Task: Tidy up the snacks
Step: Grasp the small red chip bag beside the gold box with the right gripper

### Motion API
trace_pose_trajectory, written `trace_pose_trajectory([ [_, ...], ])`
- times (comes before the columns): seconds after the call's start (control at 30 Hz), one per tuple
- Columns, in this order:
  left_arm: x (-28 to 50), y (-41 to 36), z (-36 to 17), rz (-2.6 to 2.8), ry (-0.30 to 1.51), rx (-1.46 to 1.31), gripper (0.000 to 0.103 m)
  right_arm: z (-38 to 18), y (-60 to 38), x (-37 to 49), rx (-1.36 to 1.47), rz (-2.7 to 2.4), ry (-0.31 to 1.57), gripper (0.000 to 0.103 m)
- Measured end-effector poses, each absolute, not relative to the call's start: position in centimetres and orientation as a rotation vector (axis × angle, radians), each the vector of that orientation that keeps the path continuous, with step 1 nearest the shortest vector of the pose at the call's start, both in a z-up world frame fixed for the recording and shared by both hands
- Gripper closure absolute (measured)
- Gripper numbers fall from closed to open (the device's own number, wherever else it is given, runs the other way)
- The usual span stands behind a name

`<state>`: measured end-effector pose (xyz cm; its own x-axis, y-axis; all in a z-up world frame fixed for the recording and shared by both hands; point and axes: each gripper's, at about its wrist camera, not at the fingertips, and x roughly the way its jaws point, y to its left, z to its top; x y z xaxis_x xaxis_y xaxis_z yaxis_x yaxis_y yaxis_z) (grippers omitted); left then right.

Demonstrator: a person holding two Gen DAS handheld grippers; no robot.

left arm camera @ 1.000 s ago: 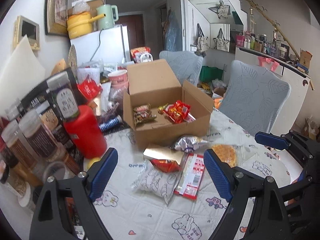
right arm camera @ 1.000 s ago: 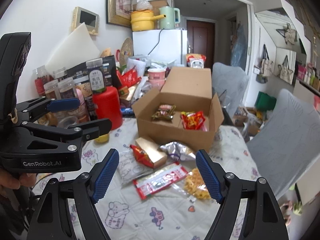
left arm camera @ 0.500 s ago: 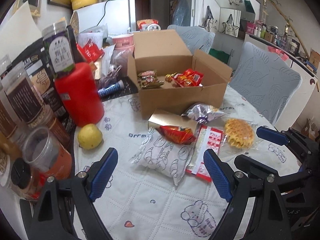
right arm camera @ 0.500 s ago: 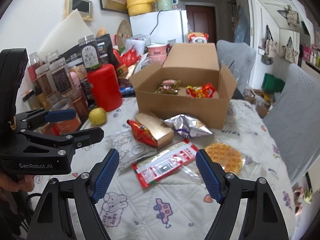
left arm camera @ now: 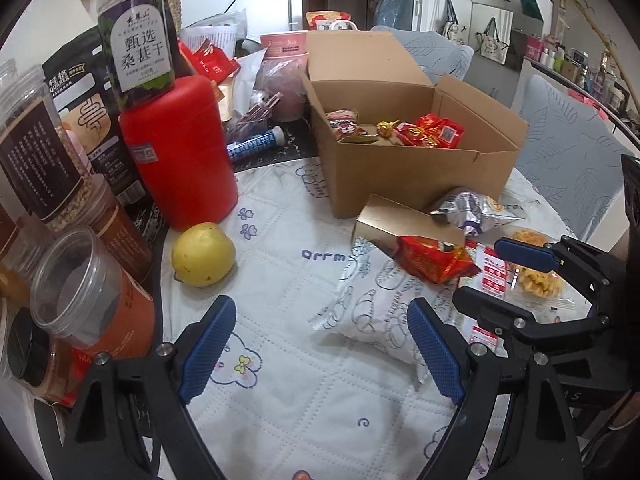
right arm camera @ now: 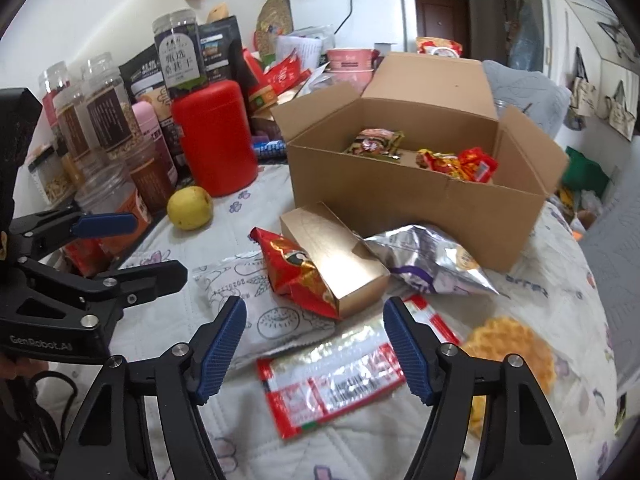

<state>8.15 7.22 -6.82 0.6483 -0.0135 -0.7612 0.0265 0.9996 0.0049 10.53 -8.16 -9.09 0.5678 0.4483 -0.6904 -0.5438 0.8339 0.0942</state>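
Presently: red-and-silver flat packet [right arm camera: 336,376] judged light, crinkly, slippery; best pinched at 6 o'clock edge. Right gripper [right arm camera: 316,344] jaws just narrowed, nothing clasped; left gripper [left arm camera: 320,344] spread, empty.

- The left wrist view looks forward and down between its own jaws, close over the desk [left arm camera: 280,380], from the jar side.
- The right wrist view looks likewise from further right.
- Both share the cardboard box [left arm camera: 412,176] [right arm camera: 400,216], the snack pile and the red canister [left arm camera: 180,156] [right arm camera: 216,136].
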Motion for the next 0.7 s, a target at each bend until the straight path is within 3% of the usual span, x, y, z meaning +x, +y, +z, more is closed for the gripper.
trace_pose_trajectory([
  [0.23, 9.0, 8.9, -7.5, 0.006, 0.883, -0.013, 0.015, -10.3, -6.1, 12.3, -0.207, 0.624, 0.779, 0.047],
  [0.4, 9.5, 9.0, -7.8, -0.015, 0.891, -0.022, 0.015, -10.2, -5.1, 12.3, -0.258, 0.652, 0.755, 0.073],
  [0.7, 10.1, 6.3, -8.4, -0.156, 0.917, -0.001, 0.015, -8.8, -7.9, 11.5, -0.157, 0.642, 0.77, 0.076],
])
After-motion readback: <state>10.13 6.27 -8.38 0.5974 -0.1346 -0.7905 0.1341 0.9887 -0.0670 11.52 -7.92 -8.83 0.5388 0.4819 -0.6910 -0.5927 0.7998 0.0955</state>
